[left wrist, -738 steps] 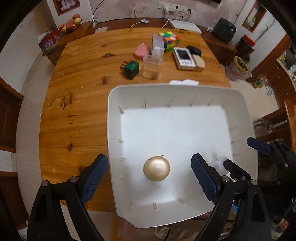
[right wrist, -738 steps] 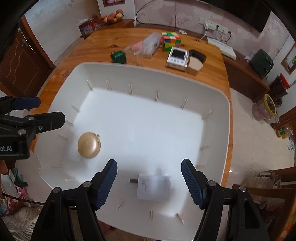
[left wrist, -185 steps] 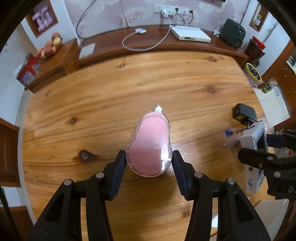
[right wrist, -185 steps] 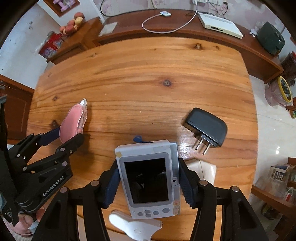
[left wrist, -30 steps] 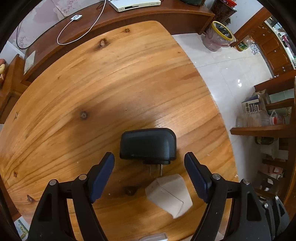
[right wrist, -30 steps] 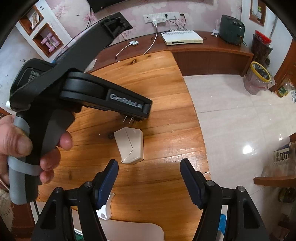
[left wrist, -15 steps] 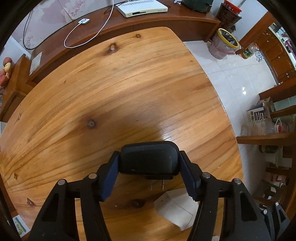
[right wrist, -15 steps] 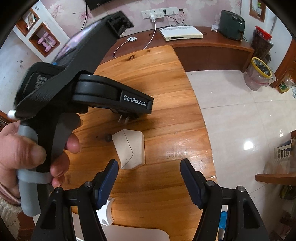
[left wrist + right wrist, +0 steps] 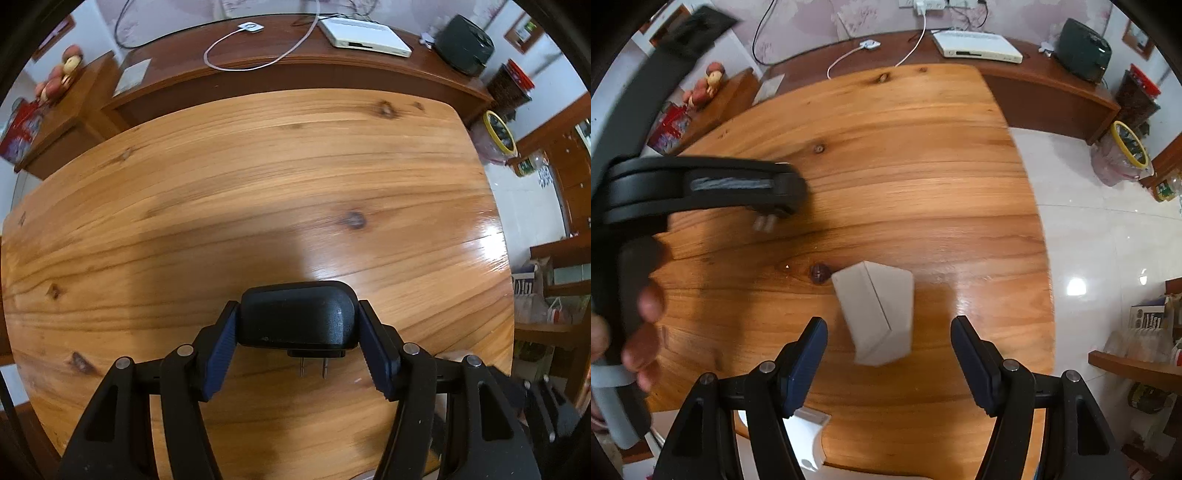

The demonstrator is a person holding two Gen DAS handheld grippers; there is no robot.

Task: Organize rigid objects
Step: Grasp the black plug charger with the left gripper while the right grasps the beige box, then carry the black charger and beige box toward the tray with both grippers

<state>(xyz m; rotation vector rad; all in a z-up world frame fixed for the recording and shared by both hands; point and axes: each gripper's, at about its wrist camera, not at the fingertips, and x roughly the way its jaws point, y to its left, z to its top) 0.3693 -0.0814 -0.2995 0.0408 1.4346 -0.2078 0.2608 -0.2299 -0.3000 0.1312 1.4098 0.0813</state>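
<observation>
Bright daylight, glare on wooden table (image 9: 332,266), fisheye-bent edges, motion blur.

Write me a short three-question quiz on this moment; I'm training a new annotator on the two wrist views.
1. True or false: the left gripper has its pads on the black plug adapter.
2. What lies on the wooden table ahead of the right gripper? A) a red cube B) a beige box C) a gold disc
3. Fill in: the adapter's two metal prongs point ____ the left wrist camera.

Key
1. True; both pads press its sides.
2. B, the beige box, not yet gripped.
3. Toward.
</observation>
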